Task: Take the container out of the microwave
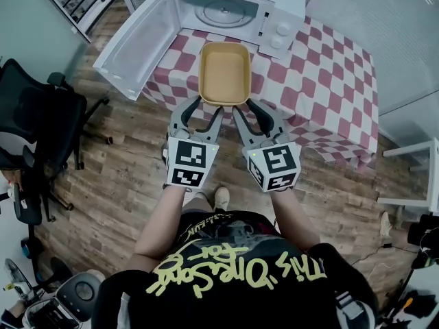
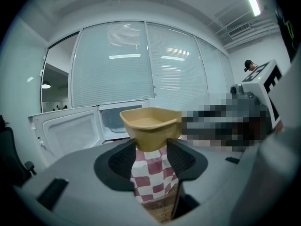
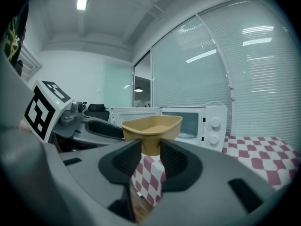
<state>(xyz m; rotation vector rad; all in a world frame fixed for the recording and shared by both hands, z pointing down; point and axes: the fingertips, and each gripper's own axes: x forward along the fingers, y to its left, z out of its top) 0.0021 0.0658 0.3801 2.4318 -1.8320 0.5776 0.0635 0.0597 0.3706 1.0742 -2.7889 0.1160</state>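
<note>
A tan, empty container sits out of the white microwave, over the near part of the checked table. The microwave door stands swung open to the left, and a glass turntable shows in the cavity. My left gripper is shut on the container's near left corner. My right gripper is shut on the near right corner. In each gripper view the container's lower wall sits between the pads. Whether it rests on the cloth I cannot tell.
The red-and-white cloth hangs over the table's front edge. A black office chair stands on the wooden floor at left. A white rack is at right. Blinds cover the window wall behind the microwave.
</note>
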